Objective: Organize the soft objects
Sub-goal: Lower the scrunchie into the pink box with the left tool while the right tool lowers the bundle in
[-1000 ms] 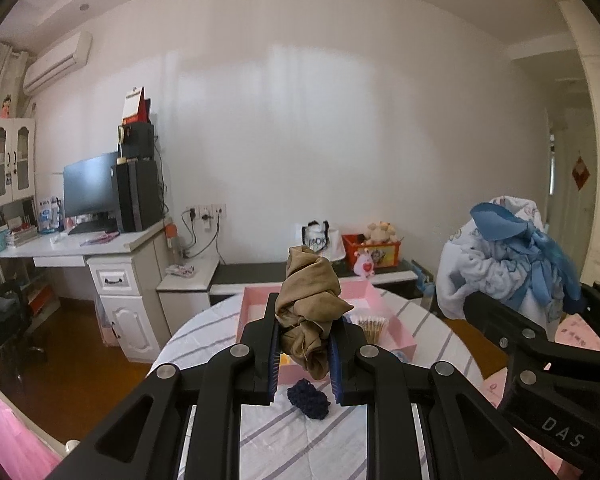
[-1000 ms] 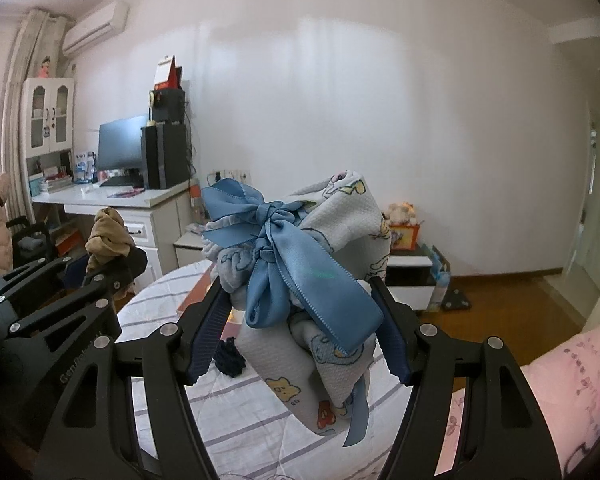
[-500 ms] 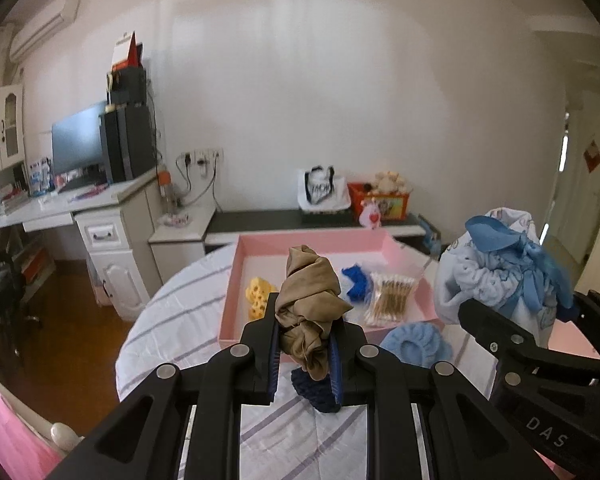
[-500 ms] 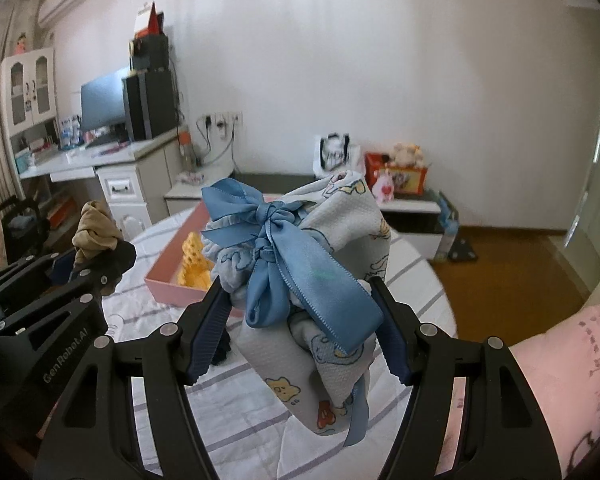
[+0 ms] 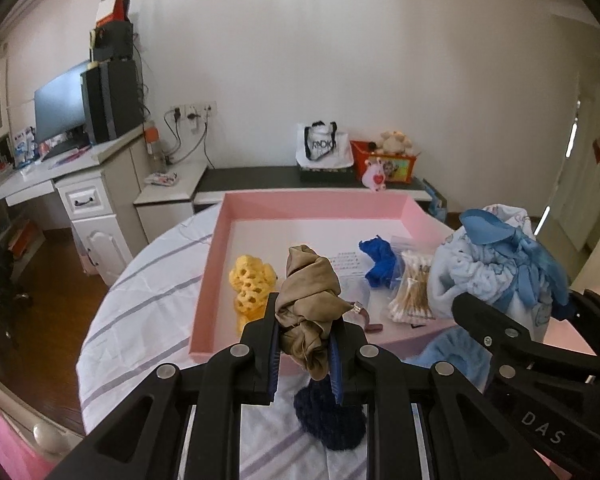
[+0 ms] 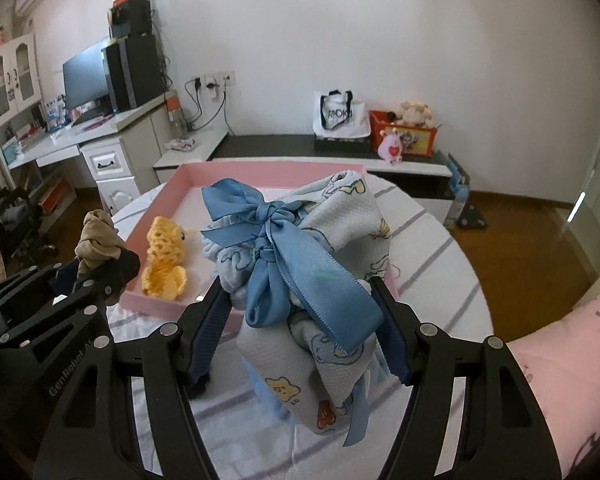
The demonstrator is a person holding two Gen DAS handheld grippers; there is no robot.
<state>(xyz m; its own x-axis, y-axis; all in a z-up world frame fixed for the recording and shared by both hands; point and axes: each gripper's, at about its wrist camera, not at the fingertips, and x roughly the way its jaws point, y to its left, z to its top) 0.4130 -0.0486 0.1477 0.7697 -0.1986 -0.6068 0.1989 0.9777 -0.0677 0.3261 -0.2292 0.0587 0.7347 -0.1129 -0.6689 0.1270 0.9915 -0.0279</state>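
Note:
My left gripper is shut on a bunched tan cloth, held just above the near wall of the pink tray. My right gripper is shut on a pale blue printed cloth bundle tied with a blue ribbon bow, held above the table's near right part; the bundle also shows in the left wrist view. The tray holds a yellow crocheted piece, a blue fabric piece and a bag of cotton swabs. A dark navy knitted item lies on the striped tablecloth under my left gripper.
A light blue soft item lies on the round striped table beside the tray's near right corner. A desk with a monitor stands to the left, a low cabinet with a bag and toys behind. A pink cushion is at right.
Both grippers have tipped downward and moved toward the table, so the pink tray and its contents are in full view. Both keep their hold on their cloths.

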